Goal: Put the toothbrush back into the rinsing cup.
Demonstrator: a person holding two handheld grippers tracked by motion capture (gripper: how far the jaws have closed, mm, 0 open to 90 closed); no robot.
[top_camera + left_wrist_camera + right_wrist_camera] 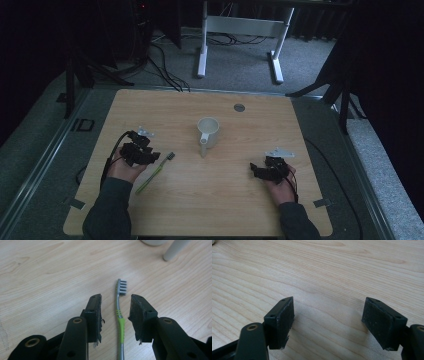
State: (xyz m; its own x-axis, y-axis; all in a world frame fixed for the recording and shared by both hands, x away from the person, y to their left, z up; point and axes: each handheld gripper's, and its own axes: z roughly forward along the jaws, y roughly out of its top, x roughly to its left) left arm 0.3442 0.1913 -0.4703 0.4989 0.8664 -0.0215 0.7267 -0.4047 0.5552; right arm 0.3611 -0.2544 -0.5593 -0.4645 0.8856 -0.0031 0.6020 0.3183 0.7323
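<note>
A toothbrush (156, 172) with a green and grey handle and a grey bristle head lies flat on the wooden table (240, 200), left of centre. My left gripper (154, 157) hovers over its handle. In the left gripper view the toothbrush (119, 315) runs between the two pads (94, 312), which stand apart from it on either side, open. A white mug (208, 131) stands upright at the table's middle, handle toward the person. My right gripper (255, 171) rests low at the right, open, with bare wood between its pads (283, 320).
A round grey grommet (239, 107) sits in the table's far edge. Beyond the table stand white desk legs (202, 55), floor cables (165, 70) and black stands (345, 95). The mug's base (153, 242) and handle (175, 248) show just past the toothbrush head.
</note>
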